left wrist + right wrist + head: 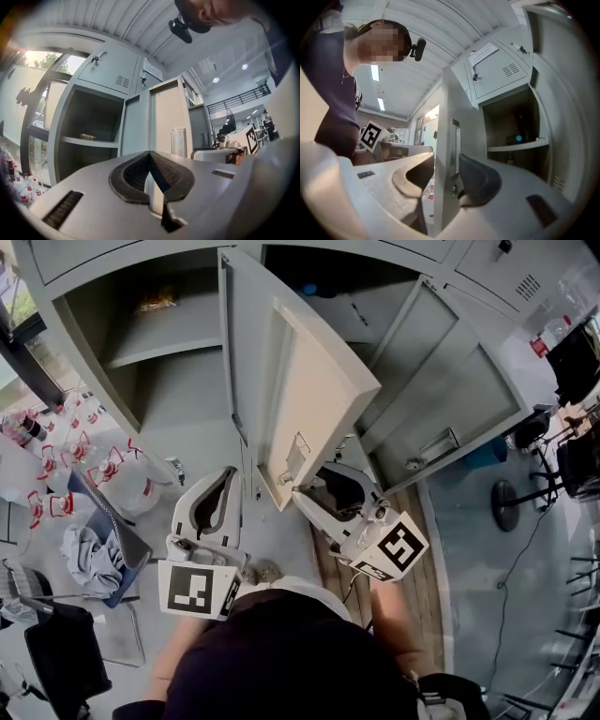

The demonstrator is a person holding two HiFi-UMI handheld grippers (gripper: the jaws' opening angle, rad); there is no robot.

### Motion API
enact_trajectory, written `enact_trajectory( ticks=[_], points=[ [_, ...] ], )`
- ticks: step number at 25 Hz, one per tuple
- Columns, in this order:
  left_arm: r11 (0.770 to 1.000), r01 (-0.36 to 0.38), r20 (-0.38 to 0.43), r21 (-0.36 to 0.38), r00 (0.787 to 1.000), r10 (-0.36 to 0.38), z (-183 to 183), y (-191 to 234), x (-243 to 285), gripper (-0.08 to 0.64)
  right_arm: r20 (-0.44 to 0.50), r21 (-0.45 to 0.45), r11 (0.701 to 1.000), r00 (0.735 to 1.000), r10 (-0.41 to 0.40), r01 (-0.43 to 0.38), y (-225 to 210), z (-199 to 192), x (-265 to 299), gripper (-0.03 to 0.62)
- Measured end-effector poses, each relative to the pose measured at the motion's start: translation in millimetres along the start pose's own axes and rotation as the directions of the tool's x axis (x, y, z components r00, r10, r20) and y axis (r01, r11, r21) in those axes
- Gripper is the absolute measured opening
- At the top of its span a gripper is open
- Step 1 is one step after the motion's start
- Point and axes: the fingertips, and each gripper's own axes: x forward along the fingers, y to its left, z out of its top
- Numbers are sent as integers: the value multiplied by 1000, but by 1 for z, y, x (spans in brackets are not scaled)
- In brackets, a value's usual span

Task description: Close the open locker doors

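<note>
The tall grey metal locker door (314,381) stood swung out edge-on towards the person, between two open compartments. The right gripper (446,161) straddled its upright free edge, fingers apparently clenched on it. The left gripper (150,154), fingers closed on nothing, hung just left. A second grey door (450,399) gaped further right.

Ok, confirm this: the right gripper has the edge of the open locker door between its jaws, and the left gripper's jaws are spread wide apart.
Wrong on the left gripper: its jaws are together with nothing between them, as the left gripper view shows. The rest holds: the right gripper has the edge of the open locker door between its jaws.
</note>
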Motion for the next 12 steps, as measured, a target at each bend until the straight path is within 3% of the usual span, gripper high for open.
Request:
enact_trajectory(
  ticks=[5, 12],
  points=[
    [999, -45, 9, 7, 999, 45, 1, -1, -6, 2, -30, 10, 993, 993, 118, -117, 1, -7, 0, 163],
    [995, -103, 24, 2, 994, 102, 4, 0, -15, 2, -9, 16, 977, 977, 213, -213, 2, -9, 5, 163]
  ],
)
